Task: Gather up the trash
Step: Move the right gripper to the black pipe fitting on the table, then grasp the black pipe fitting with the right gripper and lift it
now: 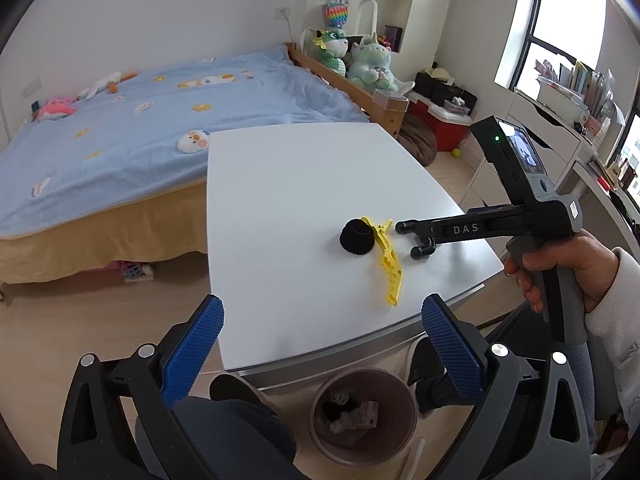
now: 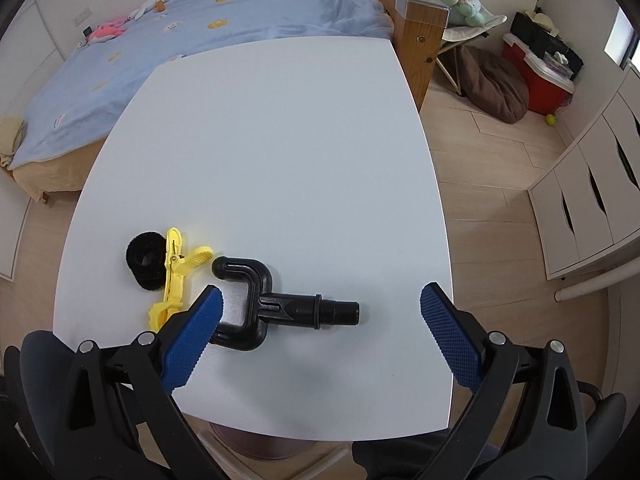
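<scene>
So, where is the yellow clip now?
The yellow clip lies on the white table, touching the black ring, left of the black fork piece.

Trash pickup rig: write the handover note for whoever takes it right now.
Left tongs: open, empty, held at the near table edge above the bin.
Right tongs: open, empty, hovering over the black forked plastic piece, not gripping it.
On the white table: the forked piece, a yellow clip and a black foam ring; clip and ring touch, the clip lying partly over the ring.
Done: the trash bin under the near table edge already holds some scraps.
Left: all three table items; the forked piece looks the likeliest next pick.
</scene>
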Action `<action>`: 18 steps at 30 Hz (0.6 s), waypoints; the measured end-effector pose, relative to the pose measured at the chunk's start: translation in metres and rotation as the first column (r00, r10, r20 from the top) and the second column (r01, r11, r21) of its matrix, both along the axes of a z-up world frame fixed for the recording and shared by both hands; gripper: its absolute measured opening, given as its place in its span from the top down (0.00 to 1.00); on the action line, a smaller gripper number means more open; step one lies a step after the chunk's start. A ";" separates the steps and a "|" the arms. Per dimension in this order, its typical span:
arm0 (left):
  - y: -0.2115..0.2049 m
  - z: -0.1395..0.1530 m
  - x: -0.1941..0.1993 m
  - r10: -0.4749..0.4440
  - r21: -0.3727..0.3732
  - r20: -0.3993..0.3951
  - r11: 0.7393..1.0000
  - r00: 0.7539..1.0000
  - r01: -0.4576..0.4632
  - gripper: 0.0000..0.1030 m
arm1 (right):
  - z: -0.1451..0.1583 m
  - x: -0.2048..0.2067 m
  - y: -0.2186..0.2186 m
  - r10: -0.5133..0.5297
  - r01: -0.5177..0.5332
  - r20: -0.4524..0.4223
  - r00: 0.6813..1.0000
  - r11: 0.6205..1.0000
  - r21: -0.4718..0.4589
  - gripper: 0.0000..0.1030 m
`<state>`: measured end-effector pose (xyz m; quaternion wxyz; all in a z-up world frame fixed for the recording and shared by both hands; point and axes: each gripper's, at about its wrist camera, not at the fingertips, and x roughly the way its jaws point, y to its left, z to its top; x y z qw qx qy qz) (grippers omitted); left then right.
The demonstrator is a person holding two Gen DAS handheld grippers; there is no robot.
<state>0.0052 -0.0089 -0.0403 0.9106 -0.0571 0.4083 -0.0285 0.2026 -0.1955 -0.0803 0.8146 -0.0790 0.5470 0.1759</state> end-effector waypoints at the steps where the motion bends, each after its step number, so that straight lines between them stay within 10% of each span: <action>1: 0.000 -0.001 0.000 0.002 0.000 -0.002 1.000 1.000 -0.002 0.07 | -0.002 0.000 0.001 -0.002 0.002 -0.003 1.000 1.000 -0.004 0.05; 18: 0.000 -0.007 0.001 0.001 -0.006 -0.011 1.000 1.000 -0.001 0.07 | -0.006 -0.003 0.003 0.004 -0.004 0.012 1.000 1.000 -0.017 0.28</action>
